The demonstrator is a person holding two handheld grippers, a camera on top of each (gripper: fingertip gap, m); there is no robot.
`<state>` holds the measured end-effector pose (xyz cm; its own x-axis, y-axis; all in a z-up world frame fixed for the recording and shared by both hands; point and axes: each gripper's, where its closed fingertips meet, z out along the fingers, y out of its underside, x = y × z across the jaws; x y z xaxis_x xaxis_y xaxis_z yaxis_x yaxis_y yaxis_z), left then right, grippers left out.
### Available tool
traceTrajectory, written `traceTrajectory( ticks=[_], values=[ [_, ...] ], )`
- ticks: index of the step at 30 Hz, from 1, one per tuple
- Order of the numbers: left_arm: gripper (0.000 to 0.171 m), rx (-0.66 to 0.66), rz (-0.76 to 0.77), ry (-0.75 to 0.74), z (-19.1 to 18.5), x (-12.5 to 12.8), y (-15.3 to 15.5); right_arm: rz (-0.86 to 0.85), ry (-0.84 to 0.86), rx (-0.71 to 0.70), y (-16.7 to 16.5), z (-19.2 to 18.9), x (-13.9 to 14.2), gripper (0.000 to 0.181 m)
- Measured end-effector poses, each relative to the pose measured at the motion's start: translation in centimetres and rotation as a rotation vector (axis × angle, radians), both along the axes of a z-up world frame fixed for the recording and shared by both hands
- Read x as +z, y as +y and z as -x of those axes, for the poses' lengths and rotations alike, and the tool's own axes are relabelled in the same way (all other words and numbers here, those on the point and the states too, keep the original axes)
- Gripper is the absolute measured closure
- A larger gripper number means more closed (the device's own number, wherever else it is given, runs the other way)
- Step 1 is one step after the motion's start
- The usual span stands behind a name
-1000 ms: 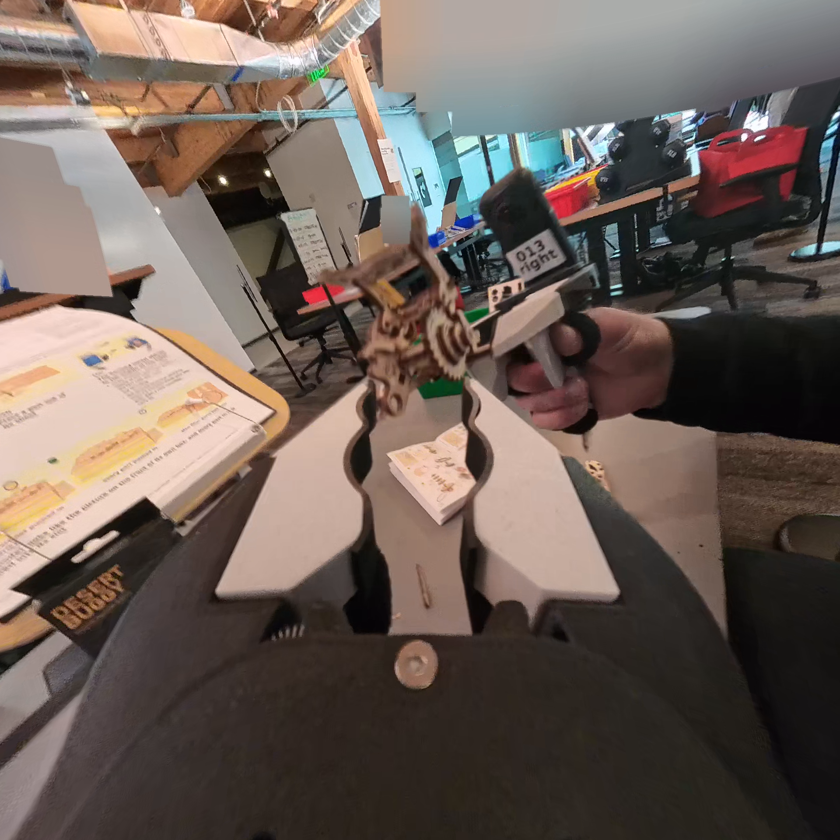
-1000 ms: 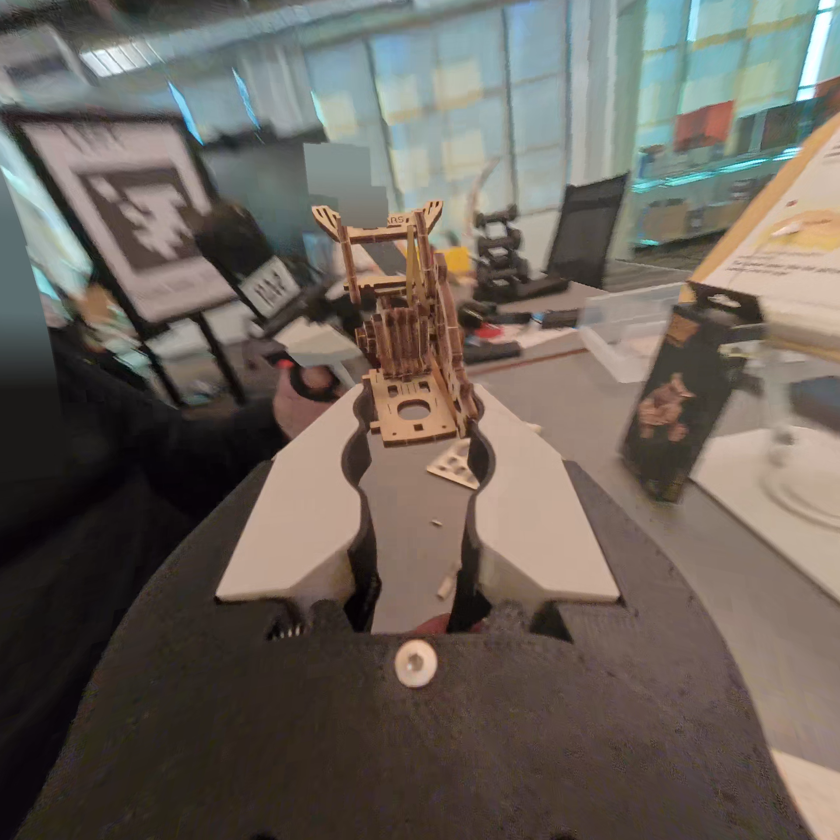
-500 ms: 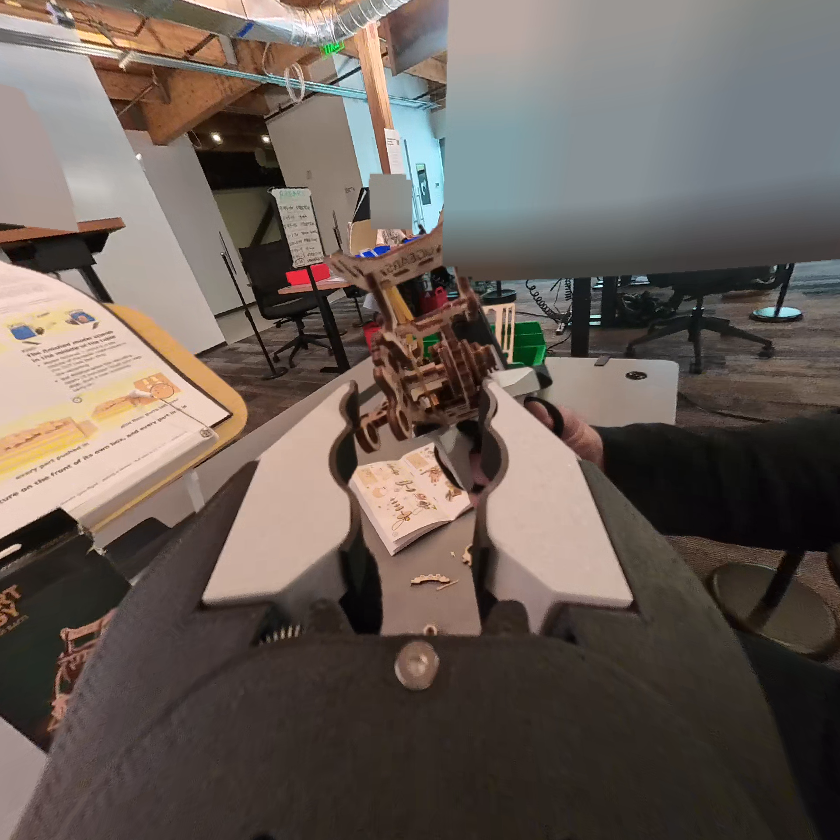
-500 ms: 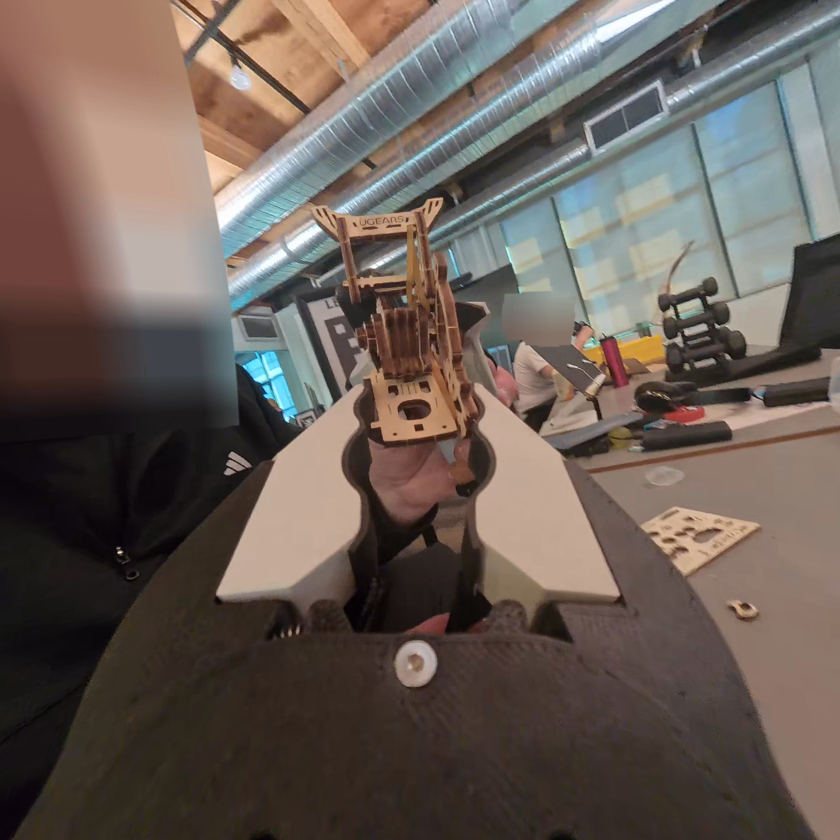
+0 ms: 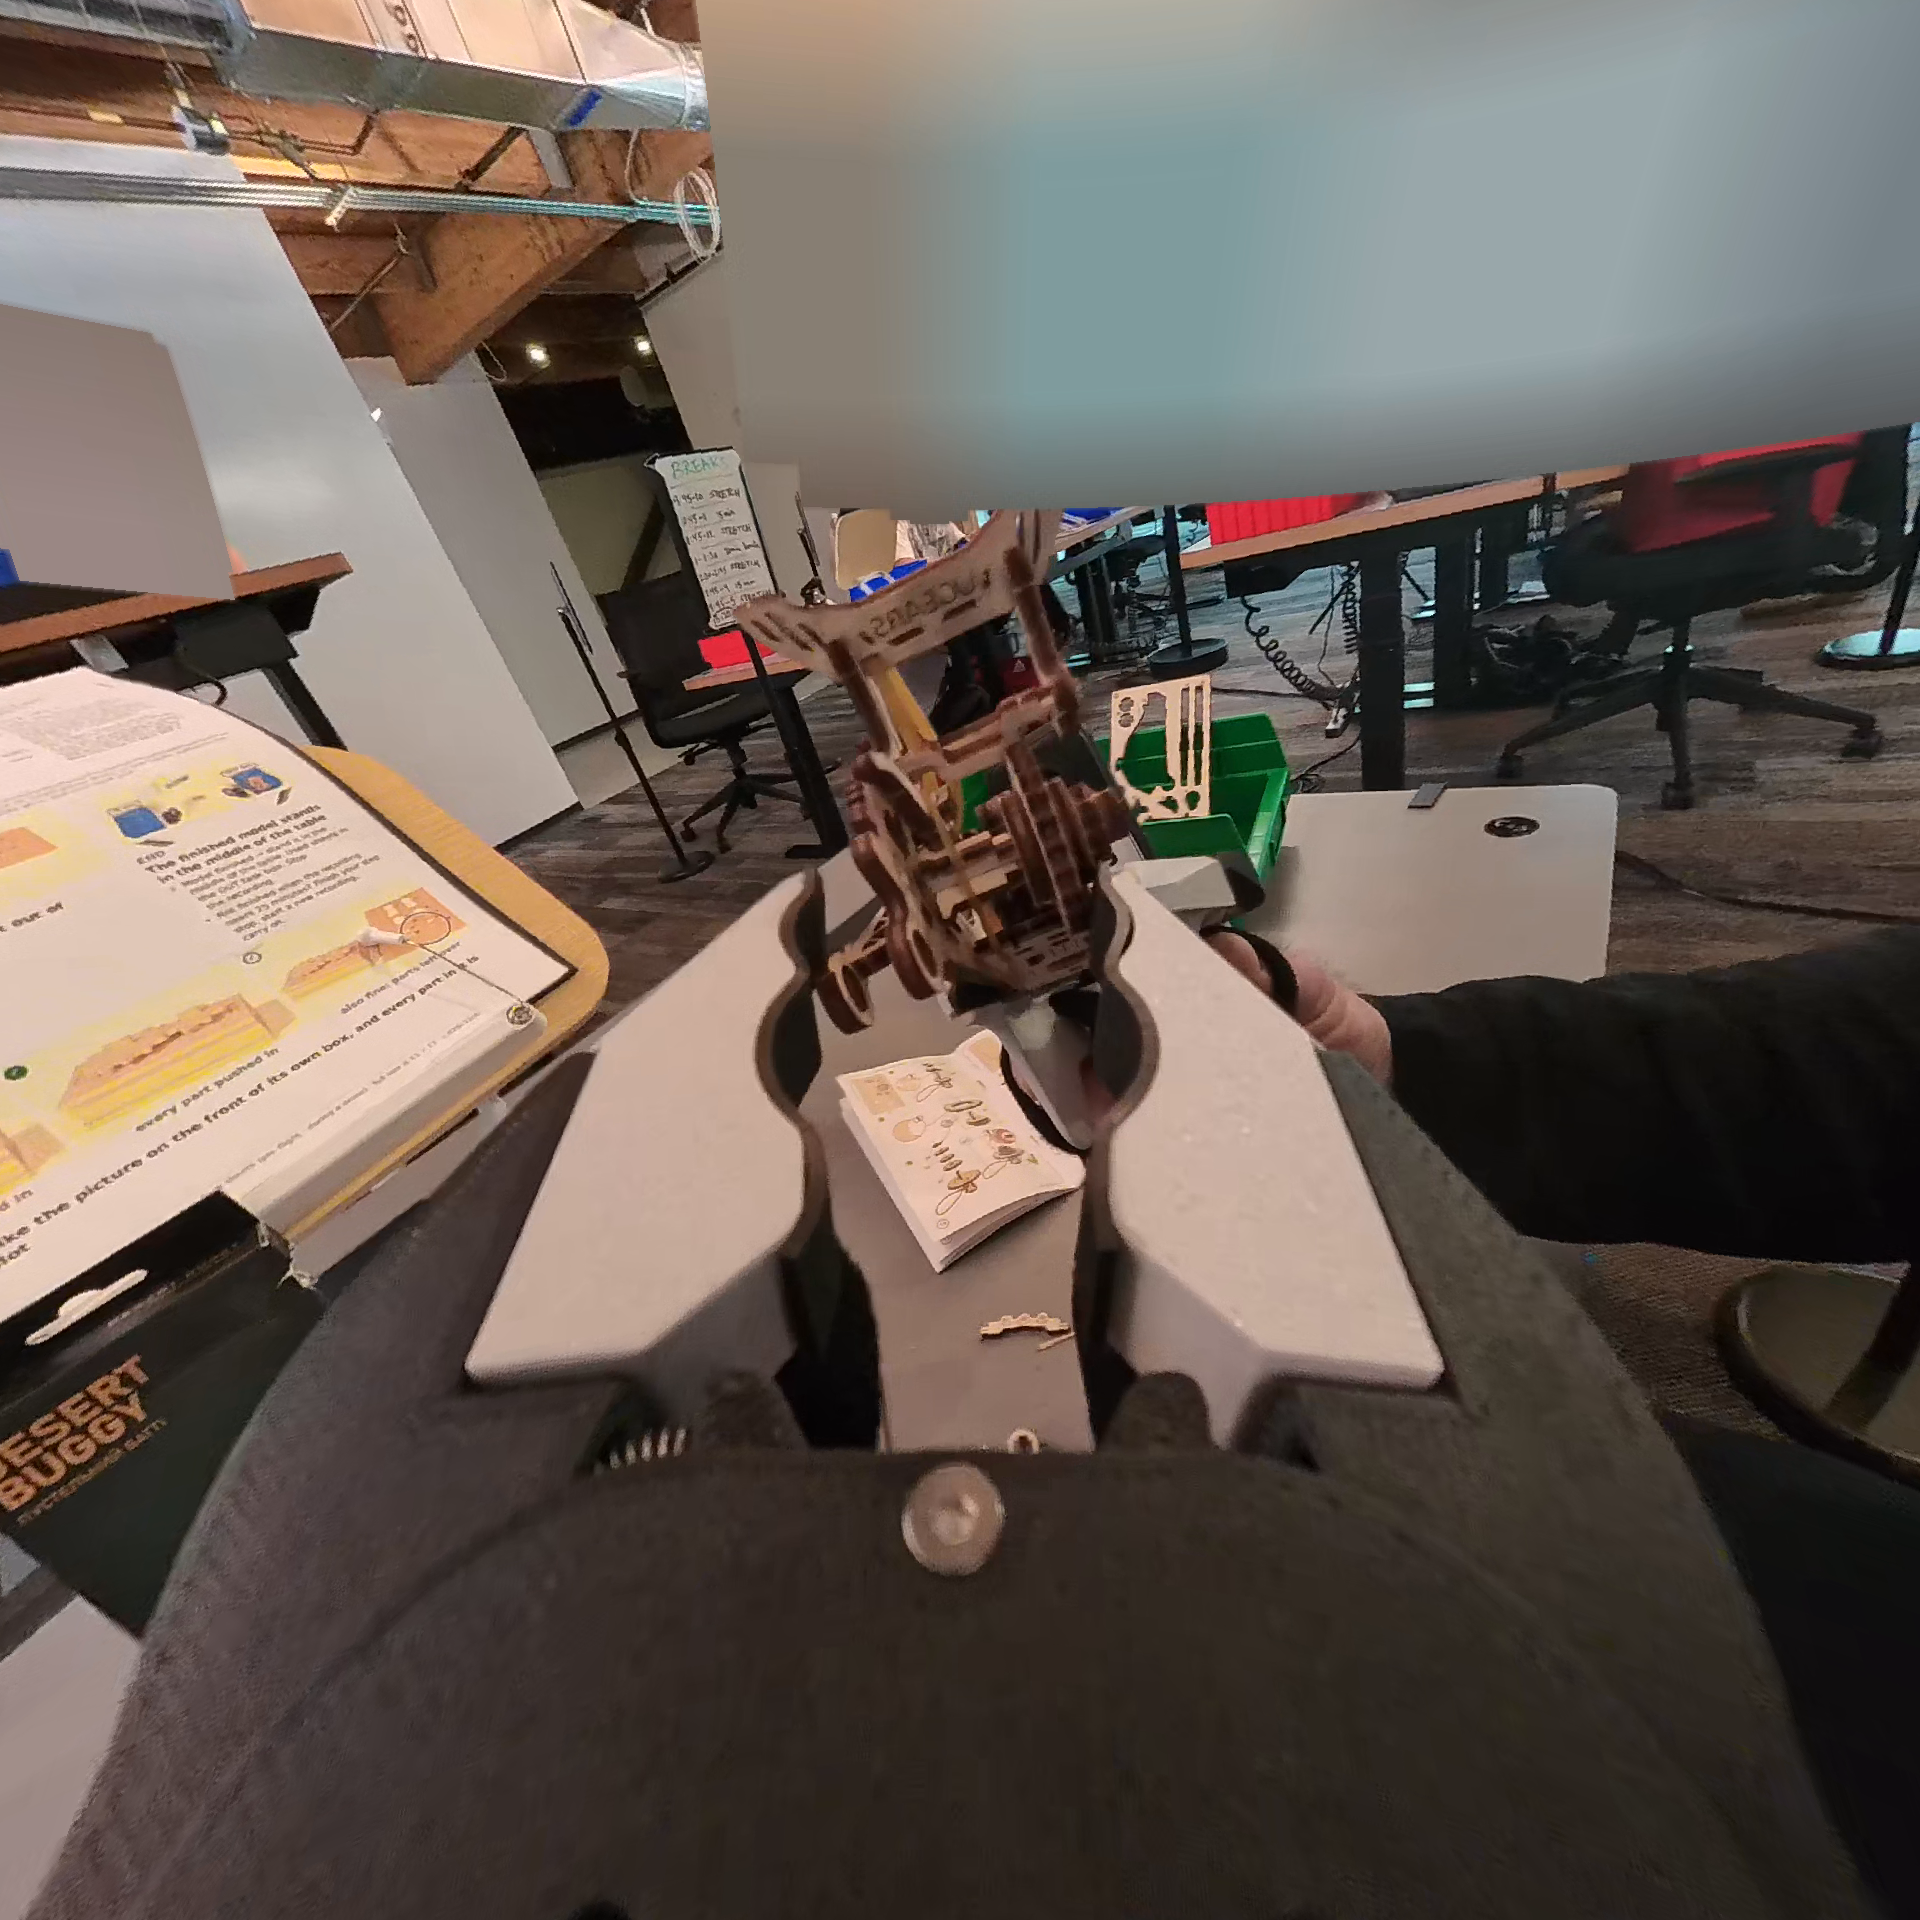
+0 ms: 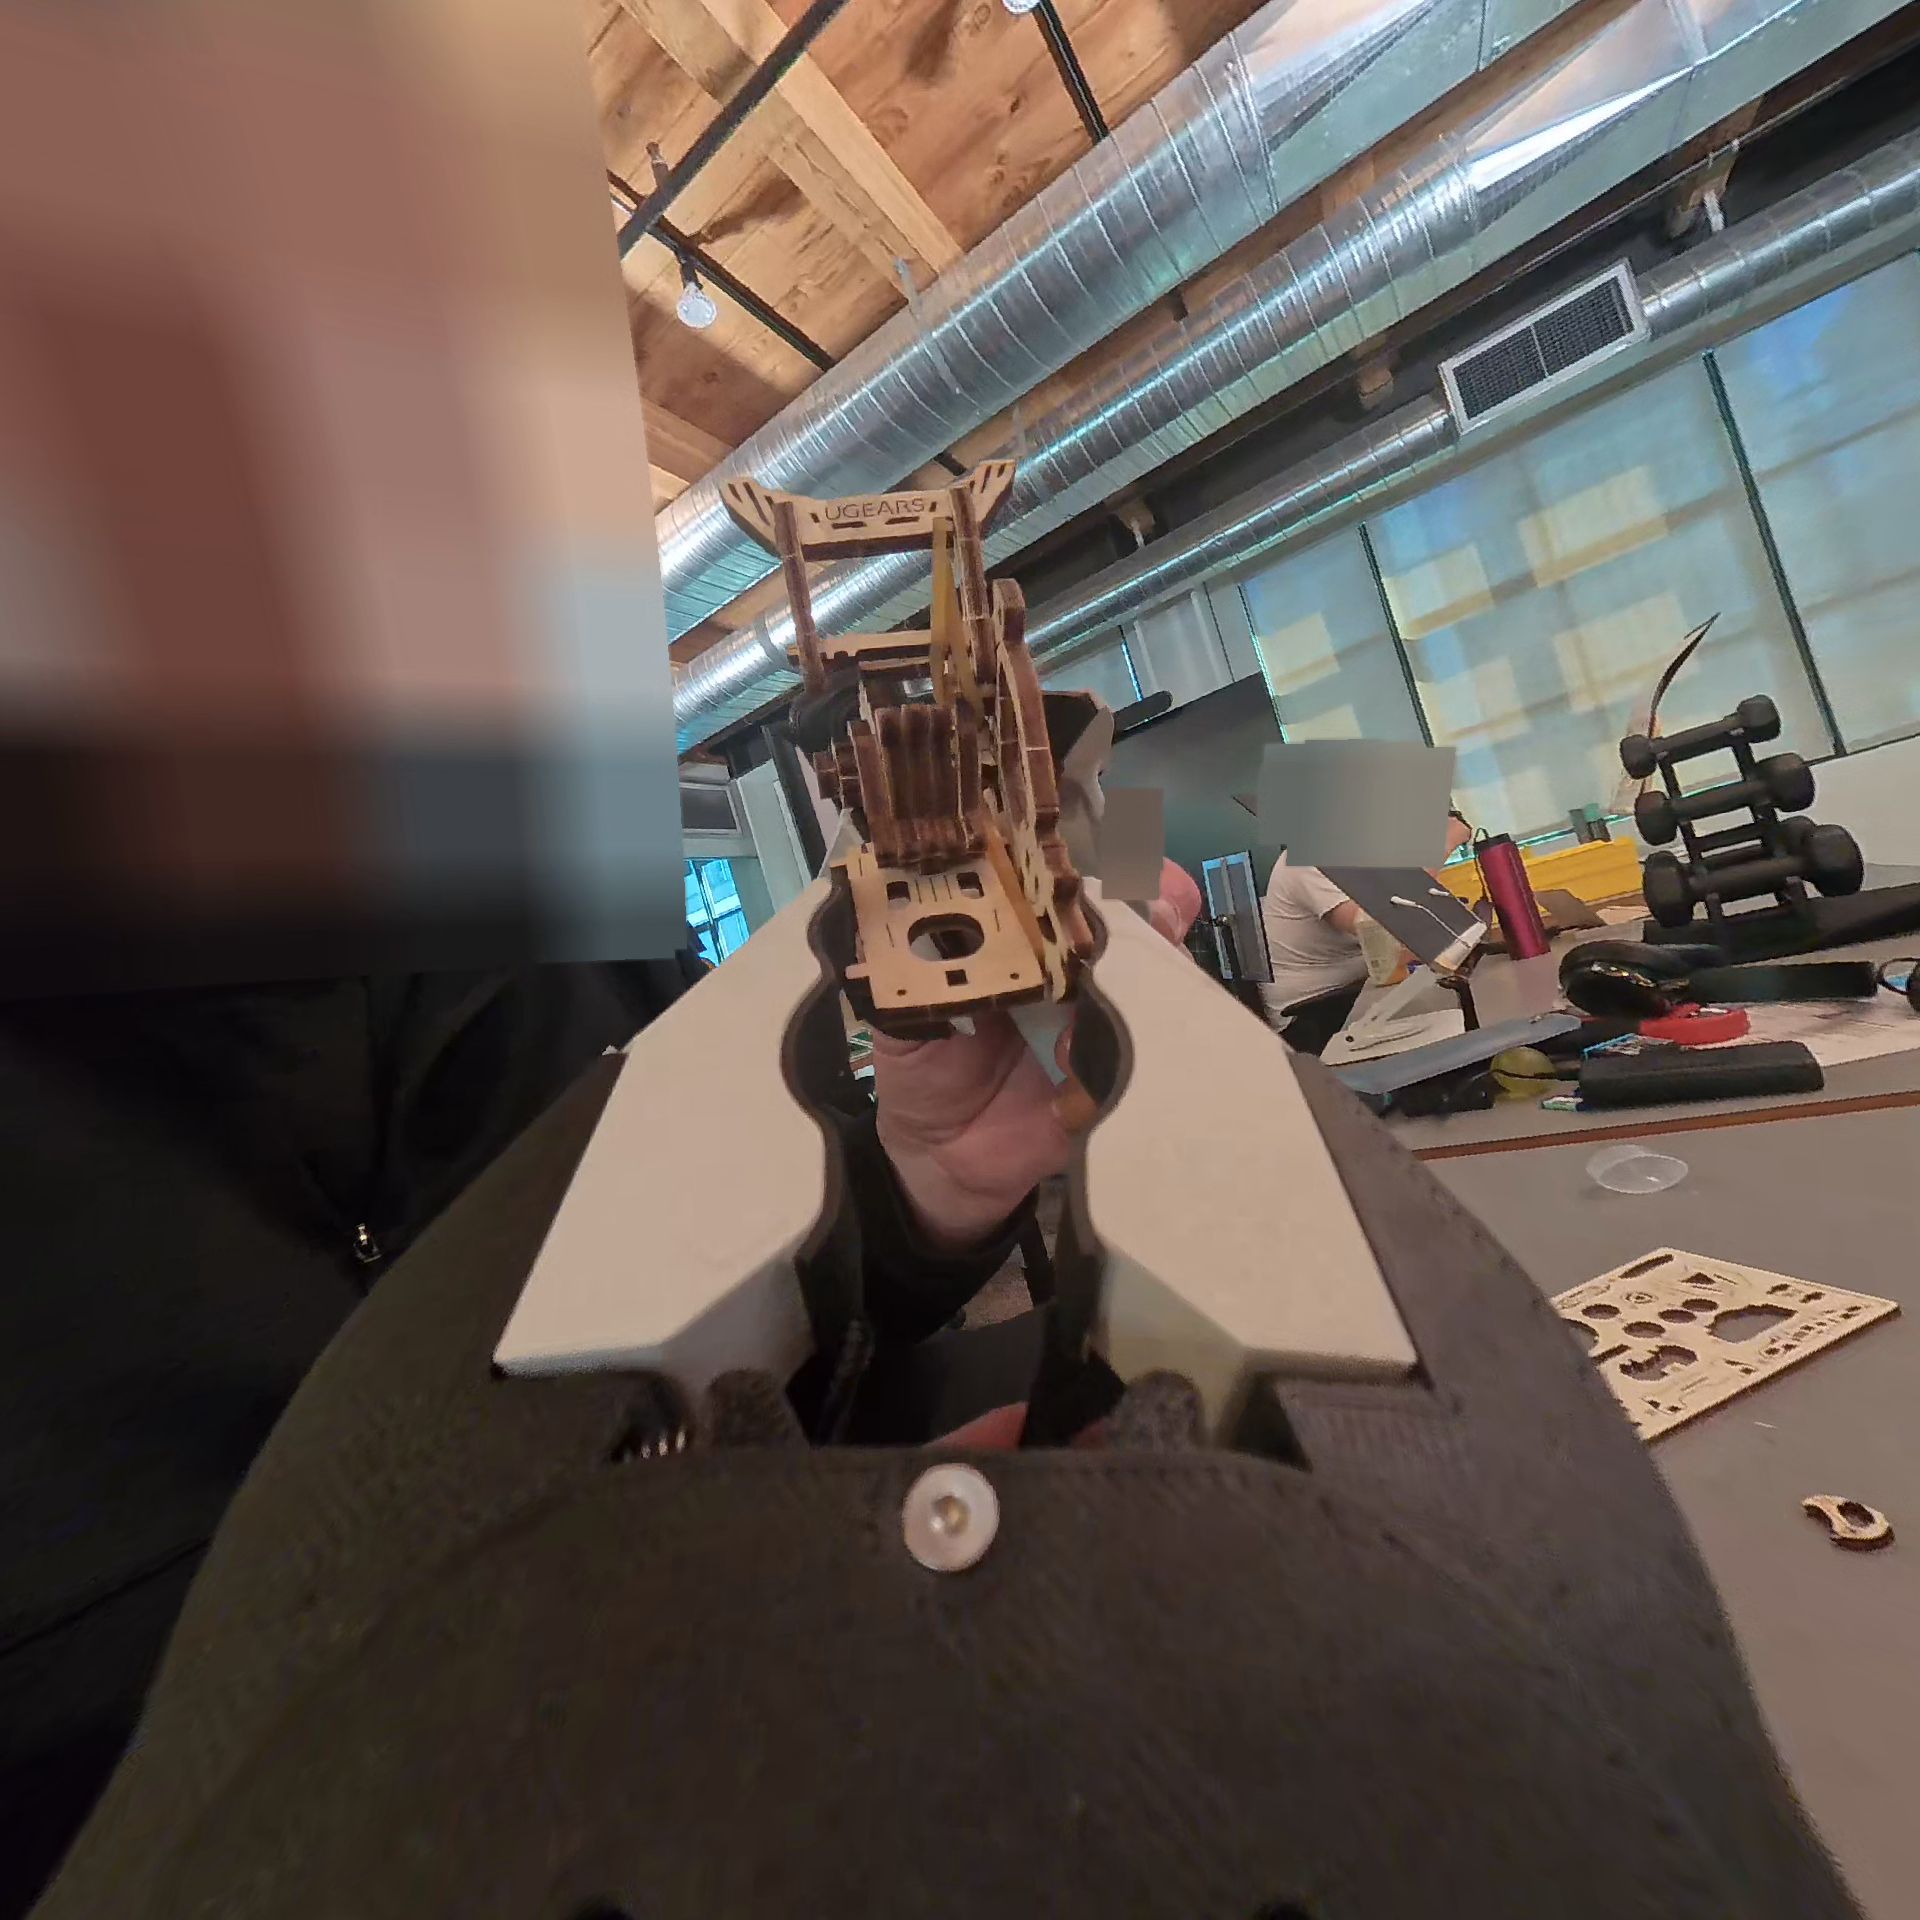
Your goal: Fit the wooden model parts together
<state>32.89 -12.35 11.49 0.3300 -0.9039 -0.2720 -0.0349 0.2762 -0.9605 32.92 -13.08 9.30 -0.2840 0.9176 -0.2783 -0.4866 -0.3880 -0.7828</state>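
A partly built wooden model [image 5: 966, 862] of gears and plates, with a winged top bar, is up in the air. My right gripper [image 6: 956, 914] is shut on its flat base [image 6: 951, 945] and holds it upright. My left gripper [image 5: 961, 914] is open, with a fingertip on either side of the model's lower part. I cannot tell if the tips touch it. The right gripper shows in the left wrist view [image 5: 1195, 883] behind the model. The hand on the left gripper [image 6: 966, 1122] shows behind the model in the right wrist view.
On the grey table [image 5: 966, 1382] lie a small booklet [image 5: 956, 1143] and a small wooden piece [image 5: 1023, 1325]. A big instruction sheet [image 5: 208, 935] and a black box [image 5: 104, 1423] stand at the left. A green bin [image 5: 1236, 790] is behind. A punched wooden sheet [image 6: 1714, 1340] and a loose part [image 6: 1849, 1548] lie at the right. The tips of both grippers are at nearly the same place.
The right gripper tilted the model up and brought it toward the left gripper. The left jaws stand a little wider and now flank the model, which was above and beyond them before.
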Motion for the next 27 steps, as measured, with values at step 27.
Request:
traceTrajectory(
  ticks=[27],
  values=[
    [0.145, -0.223, 0.255, -0.272, 6.0, -2.3, 2.8, 0.103, -0.213, -0.081, 2.2, 3.9, -0.5, 0.144]
  ],
)
